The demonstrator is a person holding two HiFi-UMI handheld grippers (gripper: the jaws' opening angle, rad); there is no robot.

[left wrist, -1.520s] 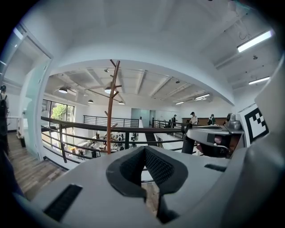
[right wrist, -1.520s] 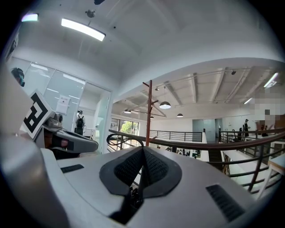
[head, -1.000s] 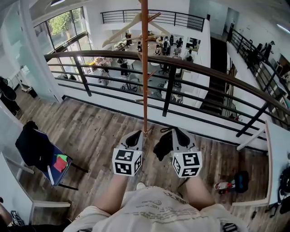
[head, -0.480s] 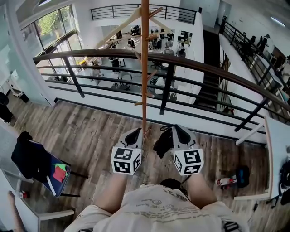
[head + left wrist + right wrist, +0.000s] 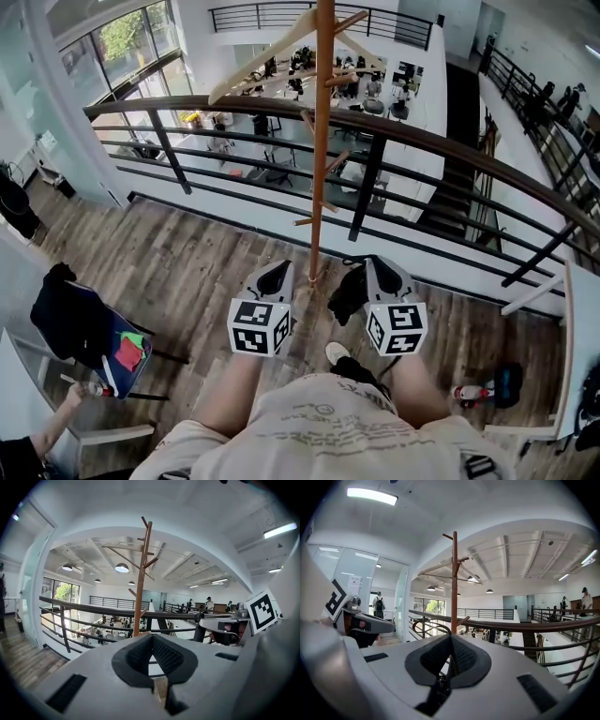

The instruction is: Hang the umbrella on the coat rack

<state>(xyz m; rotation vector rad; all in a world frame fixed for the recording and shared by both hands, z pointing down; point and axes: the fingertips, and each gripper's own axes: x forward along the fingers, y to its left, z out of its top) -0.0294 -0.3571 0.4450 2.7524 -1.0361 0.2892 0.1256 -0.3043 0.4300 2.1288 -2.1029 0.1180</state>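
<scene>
rack: coat rack (image 5: 322,141) stands upright just inside the railing (image 5: 367,187). its long axis is vertical and the pegs angle up off the pole.
rack vs grippers: the pole foot sits ahead, between the two grippers. in both gripper views the pole (image 5: 454,583) rises straight above the jaw tips, with every peg higher than the jaws.
umbrella: black folded umbrella (image 5: 345,292) is in the right gripper (image 5: 380,272), bunched on its inner side near the pole foot. not on any peg yet.
strap: thin dark loop (image 5: 429,627) arcs up just left of the right jaw tips. likely the part to hook over a peg.
right jaws: closed tight on dark umbrella material, no gap at the tips.
left gripper: left gripper (image 5: 275,274) is just beside the pole foot, on the far side from the umbrella.
left jaws: tips together. a tan sliver shows low in the gap, can't tell what it is.
next move: judged, the right arm lifts and carries the loop up onto a peg.
</scene>
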